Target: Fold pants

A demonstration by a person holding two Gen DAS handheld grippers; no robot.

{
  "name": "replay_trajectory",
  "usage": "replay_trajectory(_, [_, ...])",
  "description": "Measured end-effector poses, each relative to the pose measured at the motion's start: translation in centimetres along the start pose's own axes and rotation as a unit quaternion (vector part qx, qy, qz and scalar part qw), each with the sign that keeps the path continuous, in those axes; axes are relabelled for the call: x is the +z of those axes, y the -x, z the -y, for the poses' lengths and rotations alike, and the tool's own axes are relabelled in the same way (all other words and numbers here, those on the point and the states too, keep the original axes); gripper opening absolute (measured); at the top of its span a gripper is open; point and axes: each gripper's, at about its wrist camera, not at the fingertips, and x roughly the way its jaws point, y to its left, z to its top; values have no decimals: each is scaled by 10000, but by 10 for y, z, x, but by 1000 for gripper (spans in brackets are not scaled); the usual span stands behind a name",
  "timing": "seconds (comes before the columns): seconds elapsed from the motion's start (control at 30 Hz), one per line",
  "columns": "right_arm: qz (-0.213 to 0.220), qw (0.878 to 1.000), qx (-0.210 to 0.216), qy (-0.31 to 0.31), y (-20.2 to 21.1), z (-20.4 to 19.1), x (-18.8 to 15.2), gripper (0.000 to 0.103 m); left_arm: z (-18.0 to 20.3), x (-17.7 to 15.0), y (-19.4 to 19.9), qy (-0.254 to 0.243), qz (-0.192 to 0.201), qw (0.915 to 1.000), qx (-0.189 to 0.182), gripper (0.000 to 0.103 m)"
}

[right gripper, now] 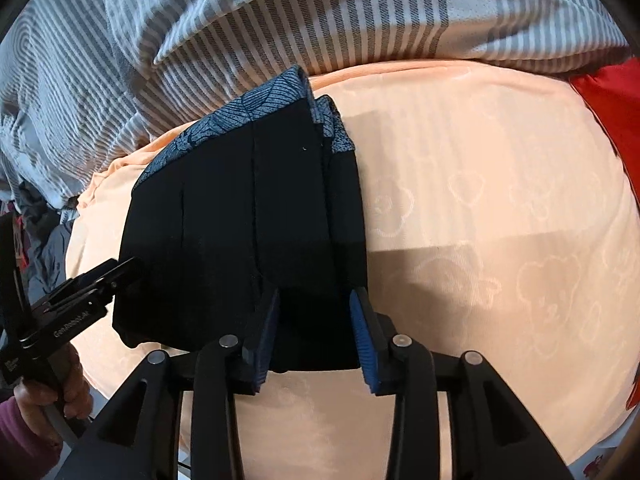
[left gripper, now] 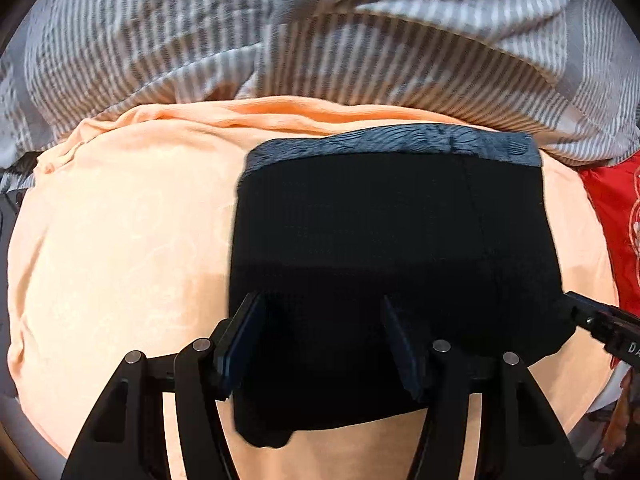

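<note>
Since the black pants (right gripper: 248, 220) already lie folded into a block on the peach sheet (right gripper: 480, 200), patterned waistband at twelve o'clock, both sets of tongs stand spread above: right gripper (right gripper: 316, 332) apparently releasing, left gripper (left gripper: 320, 344) gripping nothing, striped quilt (left gripper: 200, 40) beyond.

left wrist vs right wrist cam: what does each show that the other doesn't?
Left wrist only: the waistband seen flat across its full width.

Right wrist only: the folded layers stacked at the right edge, a hand holding the left gripper, a purple sleeve.

Both: black pants, peach cover, striped bedding, red fabric, both grippers open.
</note>
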Motion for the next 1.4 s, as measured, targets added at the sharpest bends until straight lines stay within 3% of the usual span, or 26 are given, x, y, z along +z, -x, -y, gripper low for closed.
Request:
replay_trajectory(0.47, [66, 9997, 92, -195, 5, 6, -9, 45, -43, 5, 1, 682, -192, 9974, 131, 62])
replay_trajectory(1.4, [89, 9995, 109, -287, 15, 5, -13, 49, -33, 11, 1, 606, -120, 9980, -100, 62])
